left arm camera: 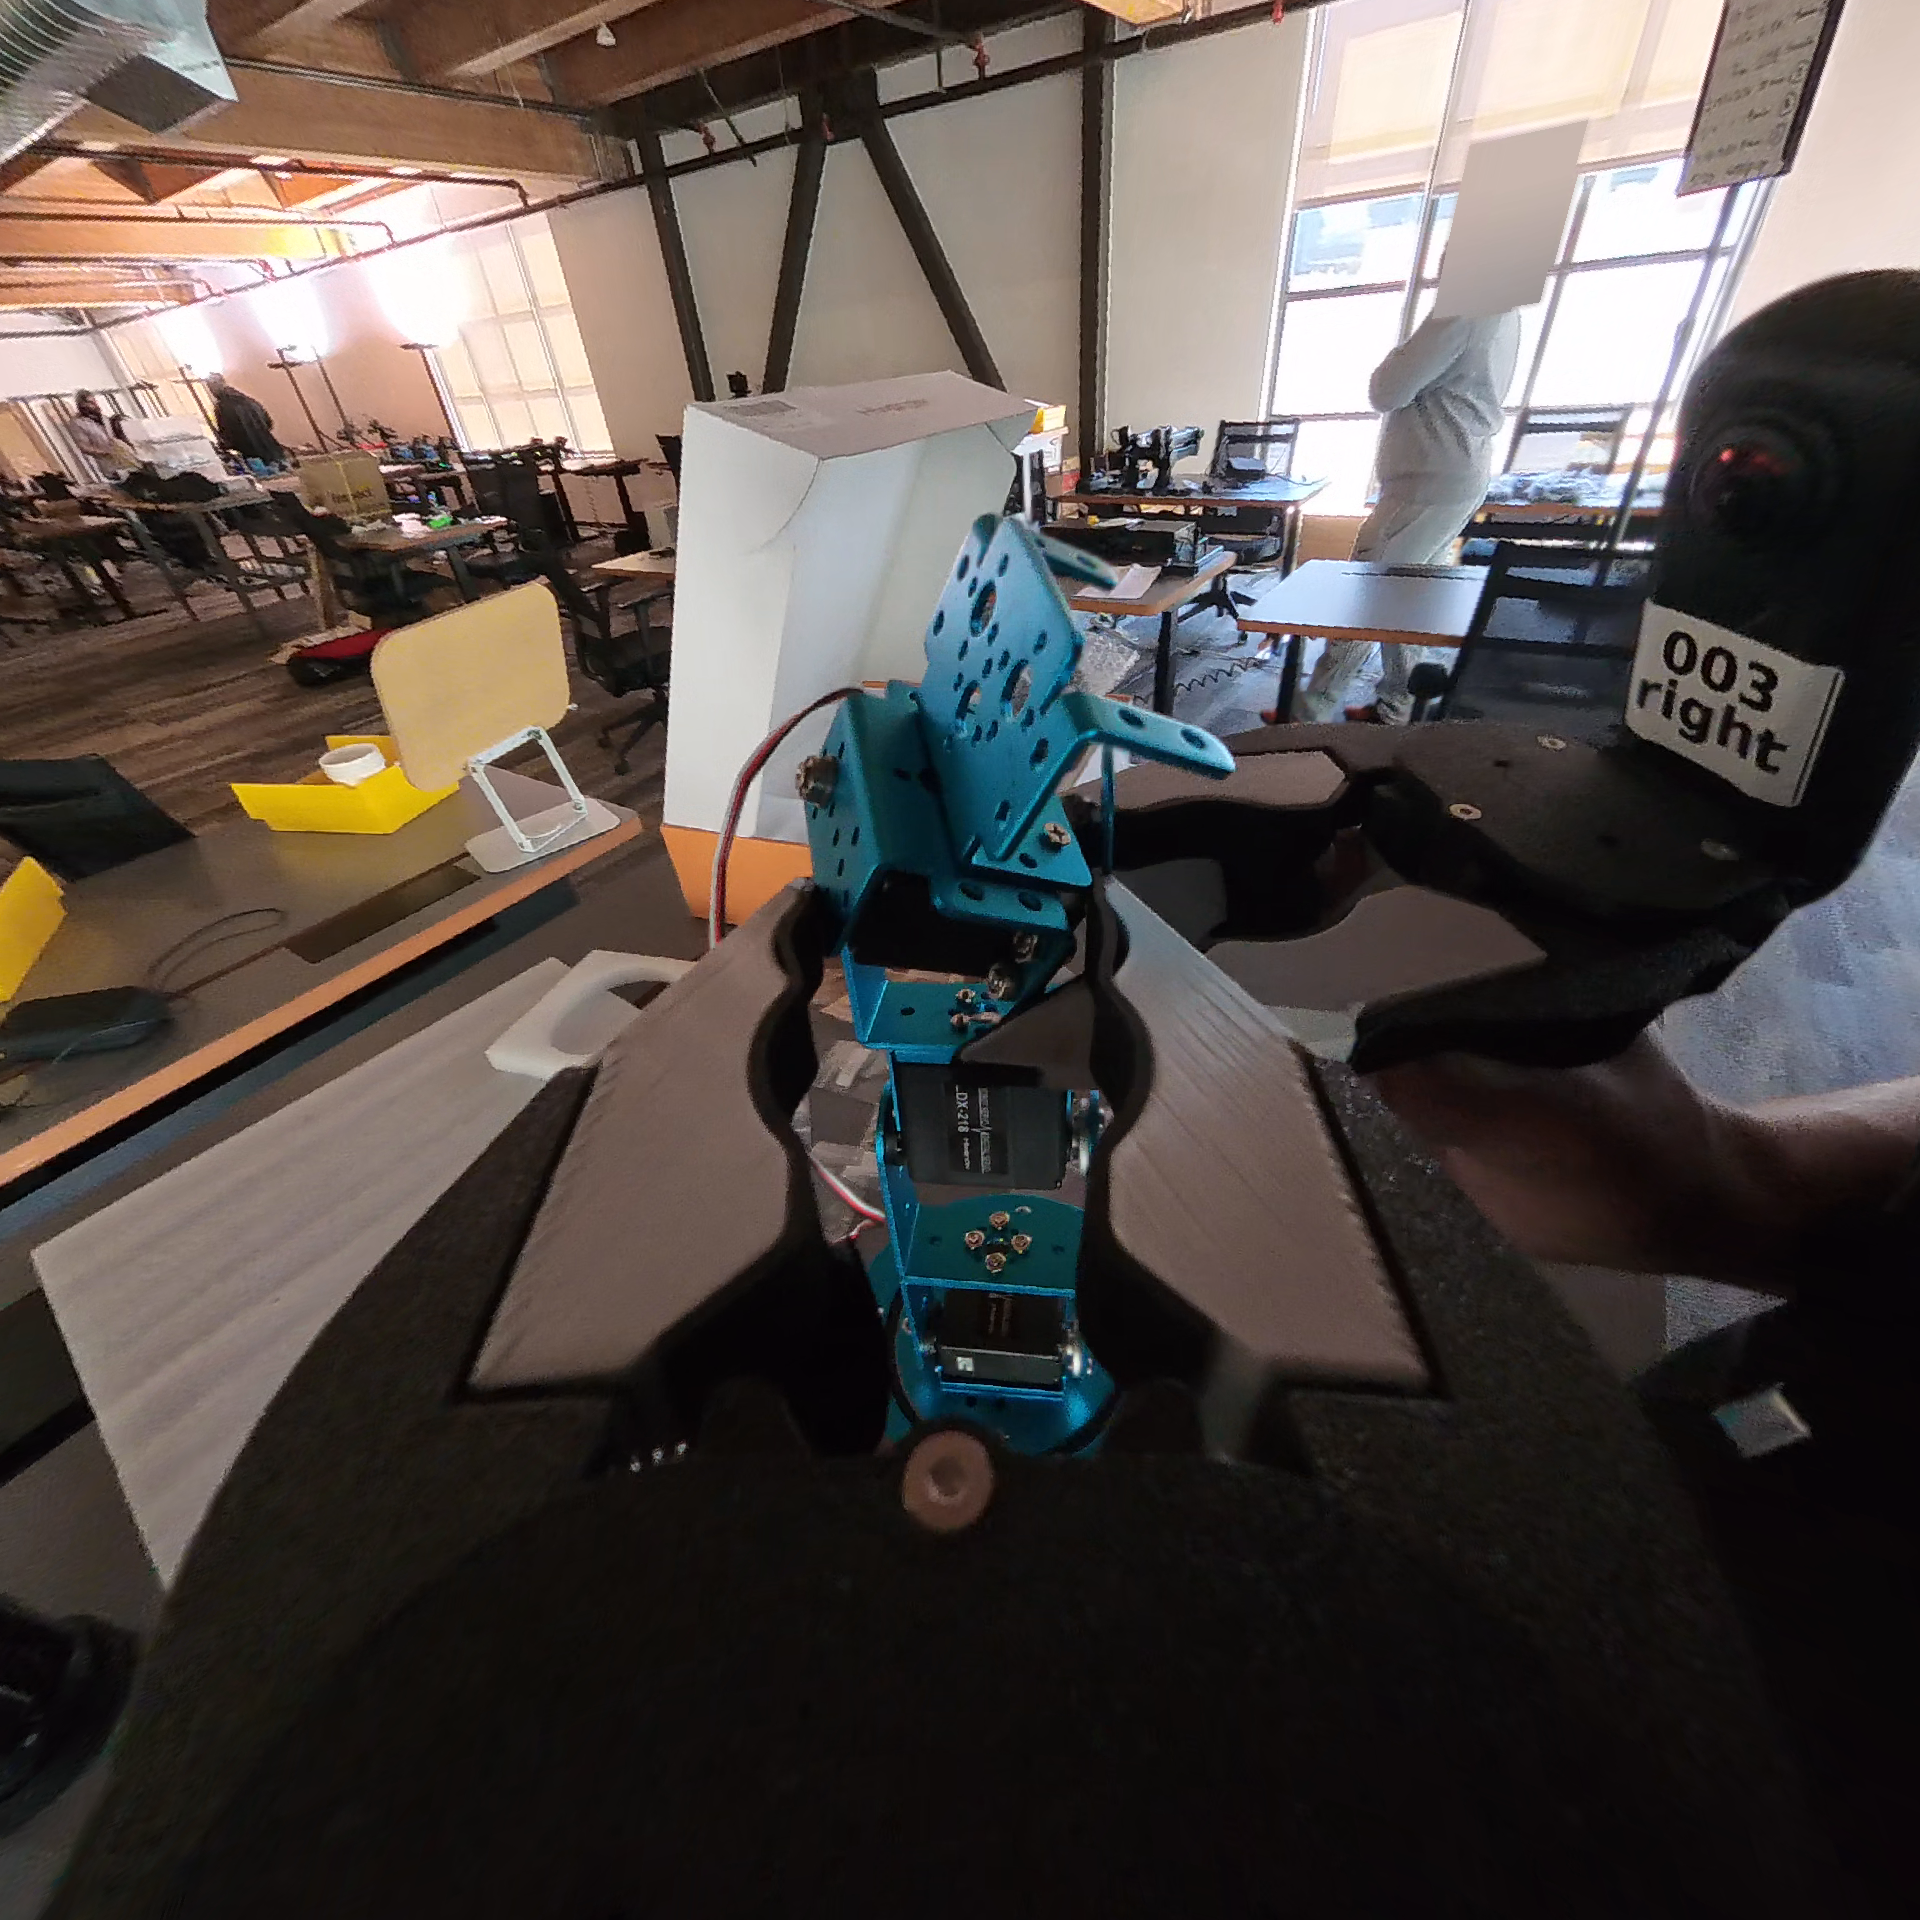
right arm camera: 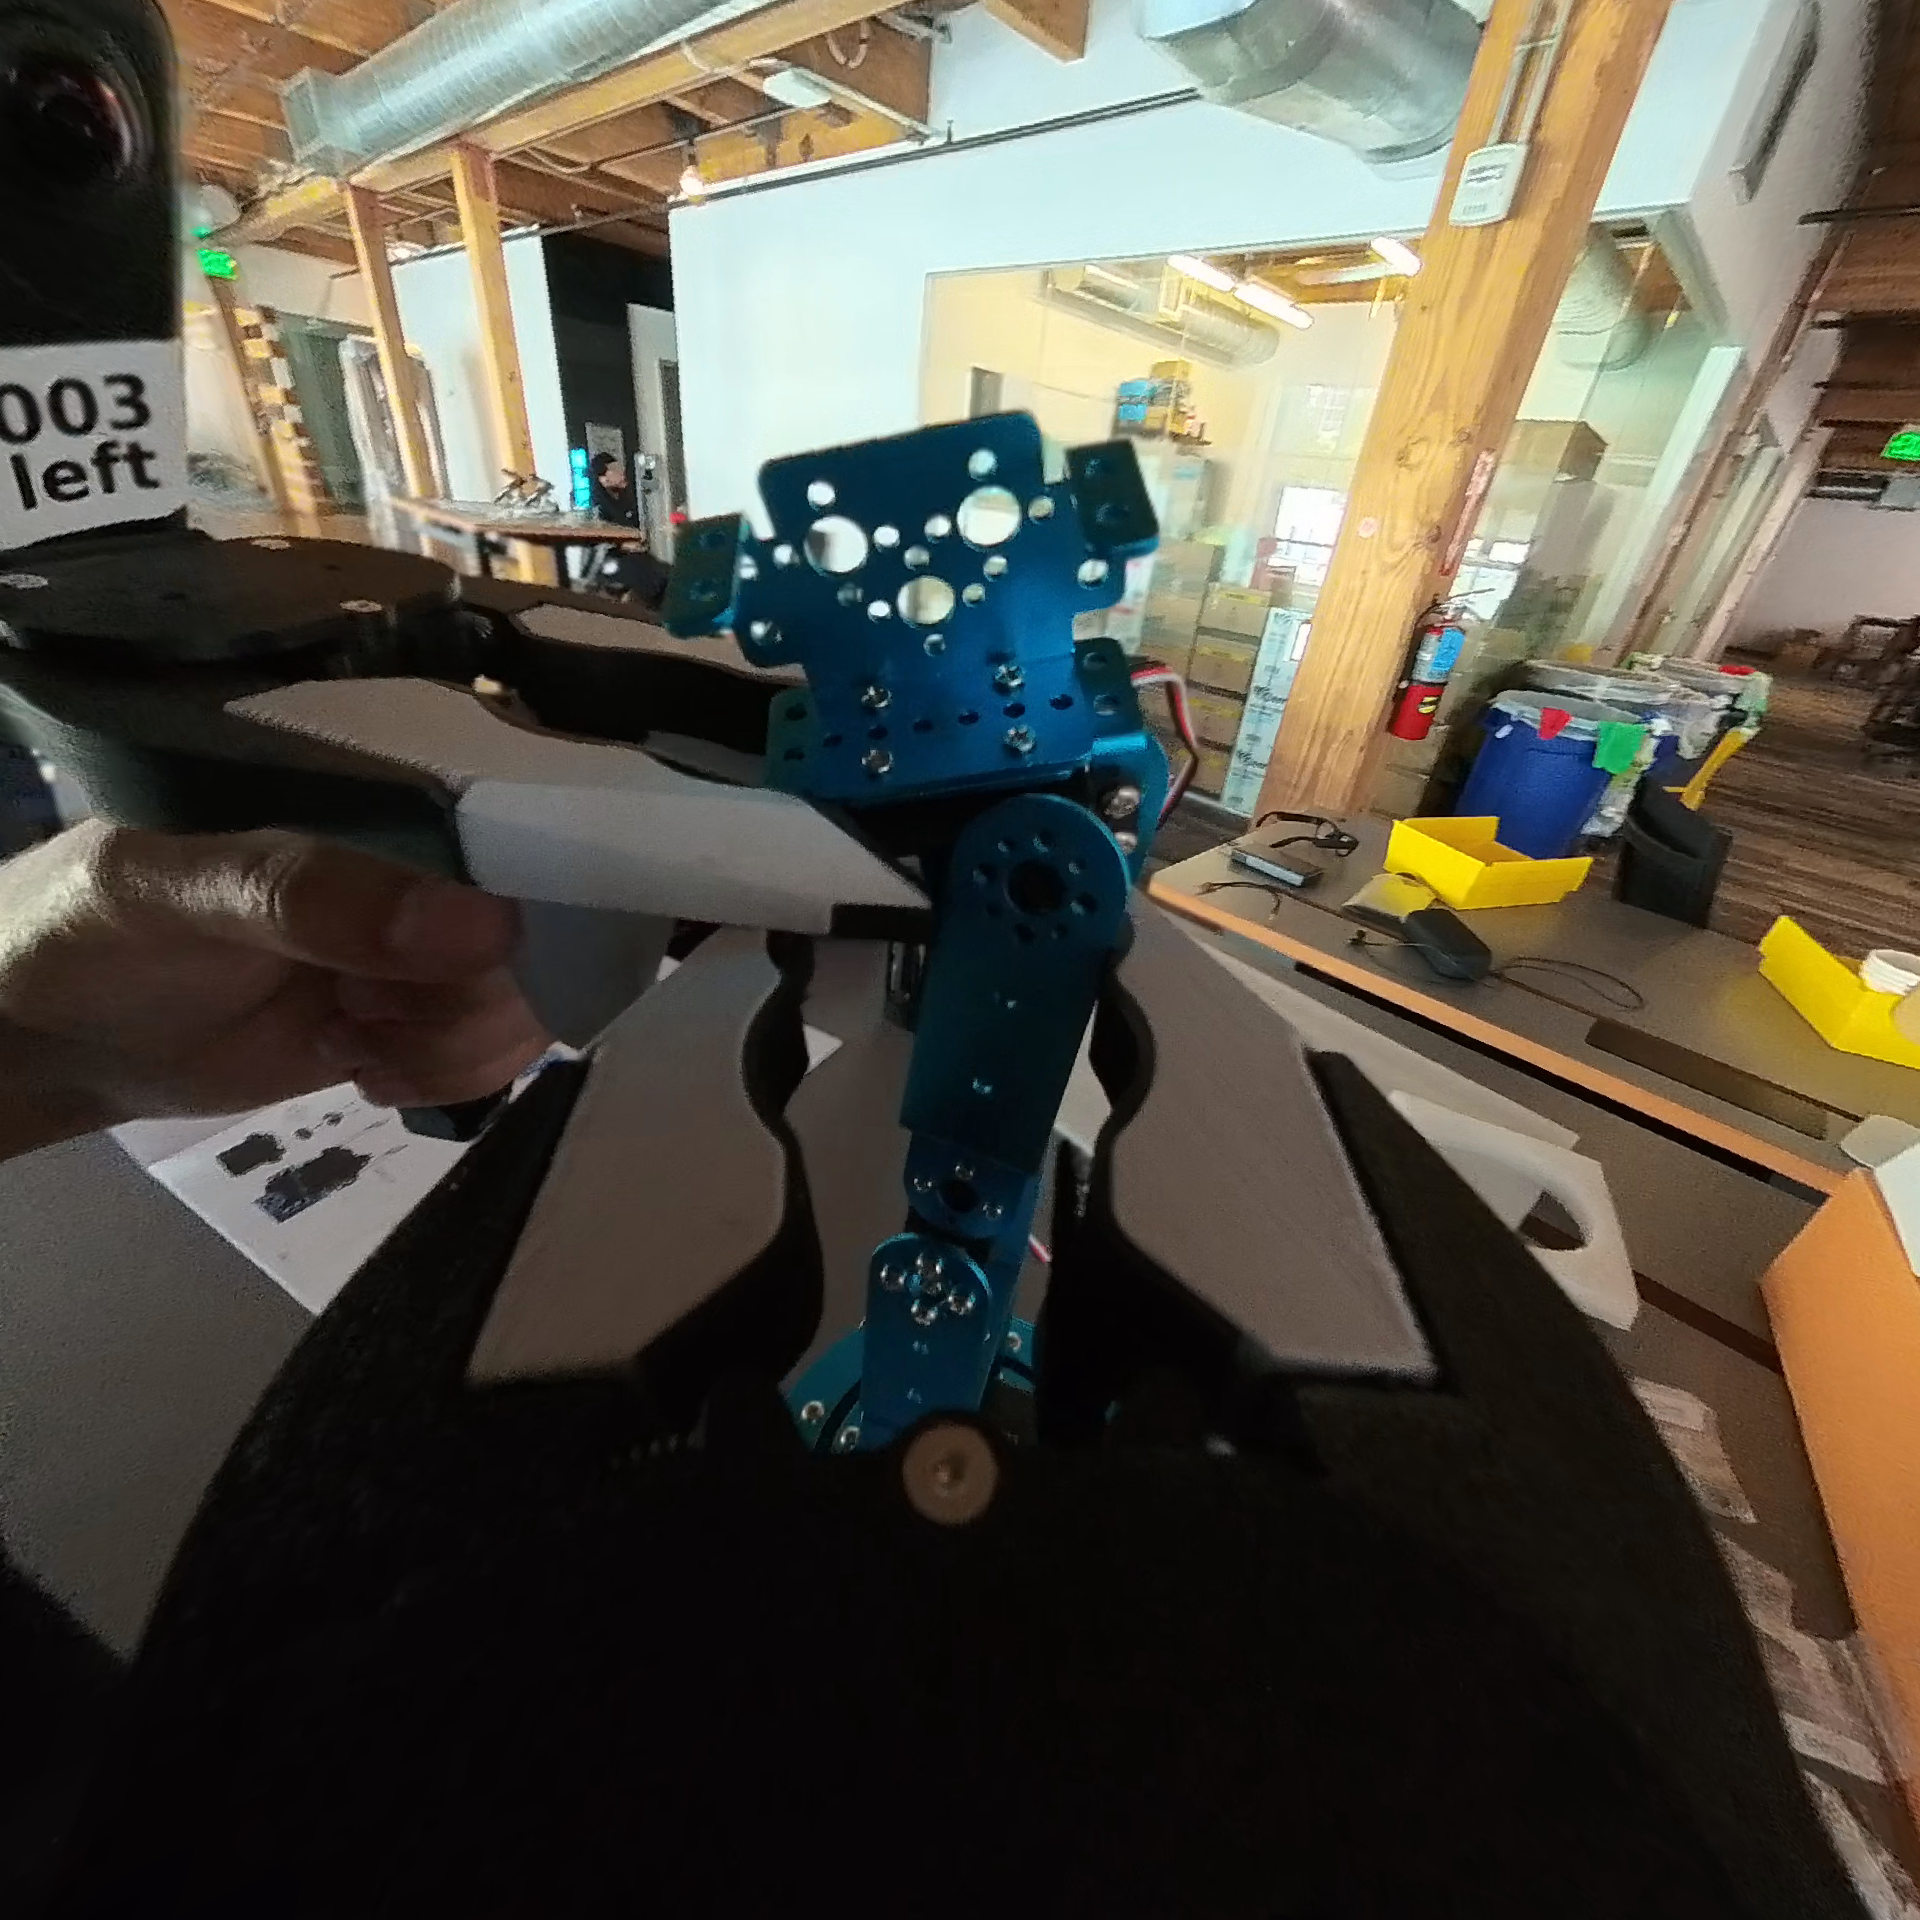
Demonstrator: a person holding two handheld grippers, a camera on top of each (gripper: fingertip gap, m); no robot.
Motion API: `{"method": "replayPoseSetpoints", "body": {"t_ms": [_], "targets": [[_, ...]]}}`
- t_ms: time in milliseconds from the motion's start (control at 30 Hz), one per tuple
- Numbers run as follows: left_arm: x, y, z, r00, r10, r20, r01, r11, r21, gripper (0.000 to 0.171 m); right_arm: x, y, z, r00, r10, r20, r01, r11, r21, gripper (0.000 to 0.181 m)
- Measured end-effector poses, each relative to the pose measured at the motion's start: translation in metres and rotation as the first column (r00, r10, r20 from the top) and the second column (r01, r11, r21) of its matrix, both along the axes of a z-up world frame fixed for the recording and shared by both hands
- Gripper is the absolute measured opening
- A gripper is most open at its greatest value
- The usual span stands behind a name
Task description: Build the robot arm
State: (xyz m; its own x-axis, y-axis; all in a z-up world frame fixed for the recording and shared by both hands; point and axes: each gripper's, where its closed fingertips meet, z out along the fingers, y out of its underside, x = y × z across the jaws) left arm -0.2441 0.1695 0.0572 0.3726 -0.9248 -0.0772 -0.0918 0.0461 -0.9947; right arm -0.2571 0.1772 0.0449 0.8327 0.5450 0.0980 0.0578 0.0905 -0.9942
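As it stands upright above a grey table (right arm camera: 1558, 997) in an open workshop, a blue servo arm (left arm camera: 966, 790) of drilled metal brackets and black motors is flanked by two hand-held grippers that meet it from different sides. The left gripper (left arm camera: 951, 935) has its grey-padded tongs pinched on the bracket just under the perforated top plate, both tips against the metal. The right gripper (right arm camera: 951, 966) brackets the long blue link lower down. One tong sits against the link's edge and a slit of background shows beside the other, so whether it is truly clamped cannot be told. A hand (right arm camera: 260, 987) grips the left tool. A white box with an orange base (left arm camera: 831, 582) stands behind, a printed sheet (right arm camera: 291, 1174) lies below, and yellow trays (right arm camera: 1475, 857) sit well apart.
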Motion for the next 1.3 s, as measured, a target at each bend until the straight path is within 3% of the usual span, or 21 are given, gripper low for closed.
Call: {"method": "replayPoseSetpoints", "body": {"t_ms": [133, 200, 300, 400, 433, 500, 567, 667, 700, 767, 833, 1100, 1300], "targets": [[-0.003, -0.001, -0.001, 1.000, 0.004, -0.017, -0.004, 1.000, 0.026, 0.049, -0.004, -0.005, -0.003, 0.991, 0.134, -0.011, -0.134, 0.990, -0.031, 0.051], [-0.004, -0.001, 0.000, 1.000, -0.006, -0.007, 0.006, 1.000, 0.011, 0.049, -0.003, -0.010, -0.002, 0.980, 0.198, -0.018, -0.199, 0.979, -0.042, 0.068], [-0.004, -0.002, 0.001, 1.000, -0.022, 0.002, 0.022, 1.000, 0.005, 0.049, 0.012, -0.022, 0.010, 0.945, 0.319, -0.076, -0.320, 0.947, -0.002, 0.074], [-0.005, -0.003, 0.003, 0.998, -0.052, 0.034, 0.054, 0.998, -0.043, 0.048, 0.051, -0.021, 0.032, 0.887, 0.432, -0.162, -0.424, 0.902, 0.084, 0.052], [-0.005, -0.003, 0.003, 0.997, -0.061, 0.043, 0.063, 0.996, -0.056, 0.048, 0.061, -0.015, 0.034, 0.856, 0.479, -0.194, -0.474, 0.877, 0.076, 0.034], [-0.005, -0.004, 0.004, 0.996, -0.074, 0.059, 0.079, 0.994, -0.082, 0.048, 0.061, 0.003, 0.024, 0.774, 0.584, -0.245, -0.609, 0.792, -0.037, 0.046], [-0.005, -0.005, 0.005, 0.994, -0.093, 0.066, 0.099, 0.989, -0.105, 0.048, 0.042, 0.007, 0.003, 0.676, 0.715, -0.181, -0.737, 0.648, -0.192, 0.049], [-0.004, -0.007, 0.006, 0.991, -0.114, 0.066, 0.122, 0.985, -0.124, 0.048, 0.020, 0.011, -0.001, 0.562, 0.821, -0.096, -0.818, 0.534, -0.215, 0.038], [-0.003, -0.008, 0.006, 0.990, -0.122, 0.071, 0.131, 0.982, -0.133, 0.048, 0.016, 0.017, -0.003, 0.551, 0.831, -0.072, -0.821, 0.526, -0.222, 0.034], [-0.003, -0.010, 0.007, 0.987, -0.138, 0.078, 0.148, 0.977, -0.150, 0.048, 0.010, 0.012, -0.004, 0.458, 0.888, -0.051, -0.867, 0.433, -0.245, 0.010], [-0.004, -0.009, 0.006, 0.989, -0.133, 0.071, 0.143, 0.977, -0.160, 0.048, 0.007, 0.012, -0.004, 0.415, 0.910, -0.027, -0.880, 0.394, -0.264, 0.002], [-0.009, -0.007, 0.006, 0.987, -0.148, 0.061, 0.157, 0.968, -0.198, 0.048, -0.001, 0.013, -0.006, 0.463, 0.886, 0.024, -0.851, 0.452, -0.268, 0.003], [-0.010, -0.007, 0.004, 0.983, -0.180, 0.032, 0.183, 0.961, -0.207, 0.048, -0.001, 0.013, -0.007, 0.448, 0.893, -0.031, -0.864, 0.424, -0.272, 0.002]]}}
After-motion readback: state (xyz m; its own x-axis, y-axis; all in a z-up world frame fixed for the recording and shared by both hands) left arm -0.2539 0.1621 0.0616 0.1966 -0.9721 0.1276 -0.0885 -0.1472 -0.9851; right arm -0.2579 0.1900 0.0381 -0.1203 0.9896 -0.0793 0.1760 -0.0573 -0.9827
